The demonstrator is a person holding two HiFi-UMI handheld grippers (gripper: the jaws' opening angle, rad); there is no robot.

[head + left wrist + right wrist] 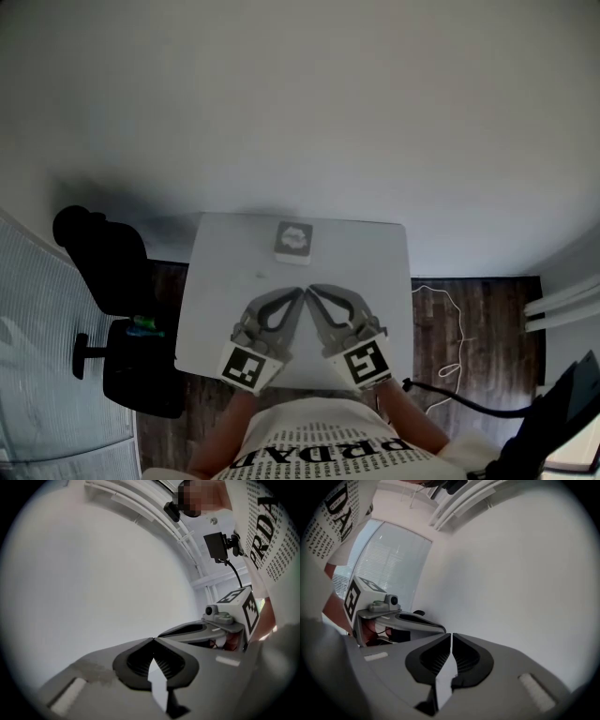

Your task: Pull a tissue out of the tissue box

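The tissue box [294, 241] is a small grey box with a white tissue showing at its top opening. It stands at the far edge of the white table [216, 309], seen only in the head view. My left gripper [297, 293] and right gripper [314, 290] hover side by side over the near half of the table, tips almost touching each other, well short of the box. In the left gripper view my left gripper [153, 640] has its jaws shut with nothing between them. The right gripper [451, 635] is likewise shut and empty. Both gripper views face a bare white wall.
A black office chair [112, 272] stands left of the table, with window blinds [42, 337] beyond it. A cable [450, 370] lies on the dark wood floor to the right. The person's printed shirt [328, 450] fills the bottom edge.
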